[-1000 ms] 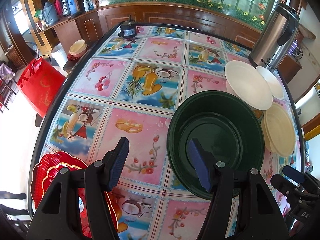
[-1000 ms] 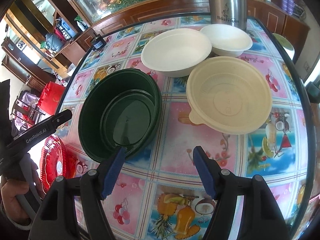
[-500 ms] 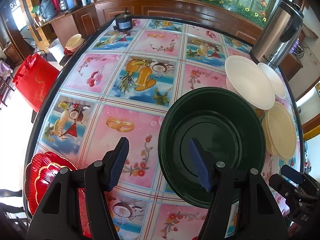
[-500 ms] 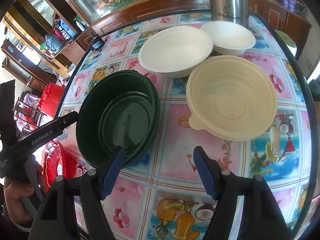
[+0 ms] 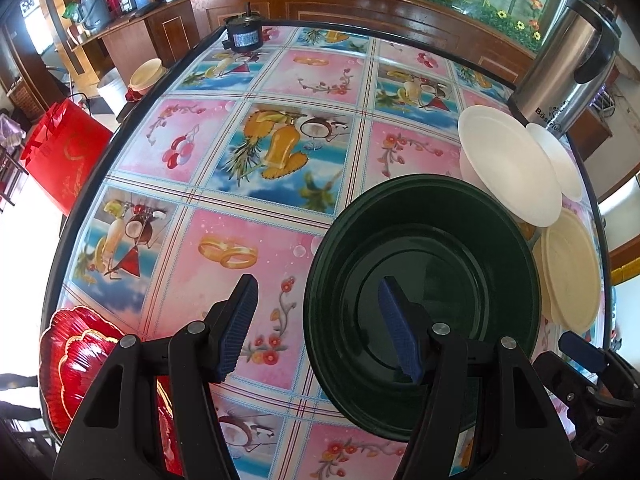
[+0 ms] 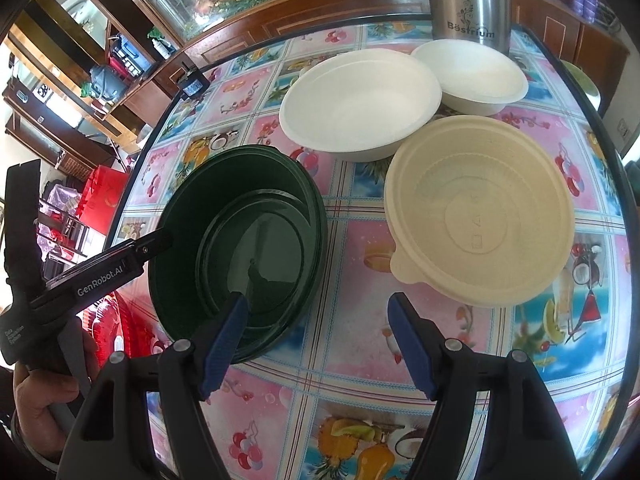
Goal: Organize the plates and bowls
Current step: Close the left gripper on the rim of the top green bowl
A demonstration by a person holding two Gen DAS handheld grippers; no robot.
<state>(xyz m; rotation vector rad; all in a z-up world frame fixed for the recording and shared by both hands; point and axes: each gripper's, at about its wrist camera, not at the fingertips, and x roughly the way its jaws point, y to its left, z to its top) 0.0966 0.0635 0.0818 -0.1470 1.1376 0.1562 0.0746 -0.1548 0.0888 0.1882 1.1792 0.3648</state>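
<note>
1. The left gripper (image 5: 316,328) is partly open and empty, its fingers straddling the near rim of the green bowl stack (image 5: 424,296), probably to shift it.
2. The right gripper (image 6: 316,336) gapes empty, straddling the stack's opposite rim.
3. Beyond the fingers a cream bowl (image 6: 480,208) and white bowls (image 6: 360,100) crowd the desk (image 5: 248,240).

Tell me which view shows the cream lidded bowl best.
The right wrist view: the cream lidded bowl sits whole and near centre, with its rim, tab and embossed lid visible. In the left wrist view it is squeezed edge-on at the far right, beside the dark green bowl.
</note>
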